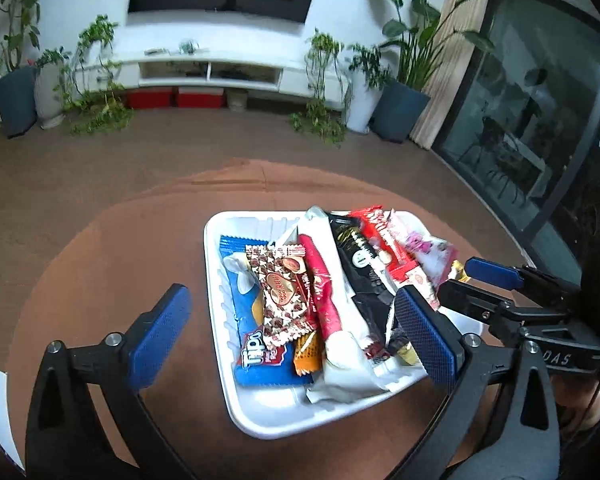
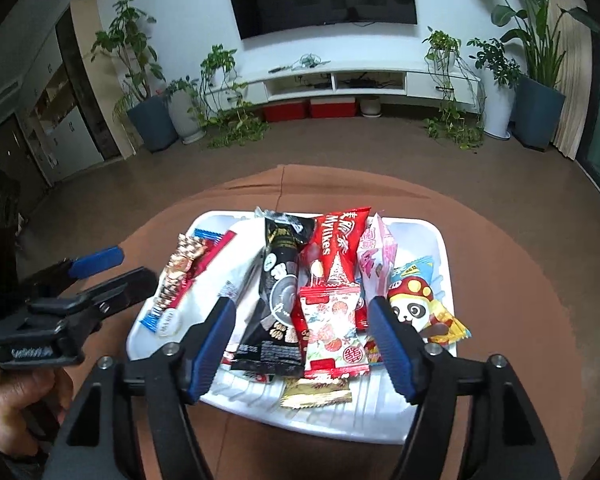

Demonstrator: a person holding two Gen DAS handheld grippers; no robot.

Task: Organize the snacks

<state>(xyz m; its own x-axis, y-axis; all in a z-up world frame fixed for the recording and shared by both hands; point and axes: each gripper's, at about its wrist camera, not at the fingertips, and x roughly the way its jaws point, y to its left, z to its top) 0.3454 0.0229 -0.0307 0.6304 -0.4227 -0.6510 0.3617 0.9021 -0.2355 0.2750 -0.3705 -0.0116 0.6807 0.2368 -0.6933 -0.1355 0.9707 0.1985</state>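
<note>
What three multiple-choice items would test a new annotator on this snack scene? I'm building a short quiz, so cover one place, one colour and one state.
1. Where do the snacks lie?
A. In the white tray
B. Scattered over the floor
C. On the TV shelf

2. What colour is the Tipo packet?
A. Green
B. Blue
C. Black

3. How does the right gripper stand?
A. Shut on a red packet
B. Shut with nothing in it
C. Open, holding nothing

Answers:
1 A: the packets are piled inside the tray on the round brown table.
2 B: its wrapper is blue with a white logo.
3 C: its blue pads stand apart above the packets, pressing on none; the left gripper is open too.
</note>
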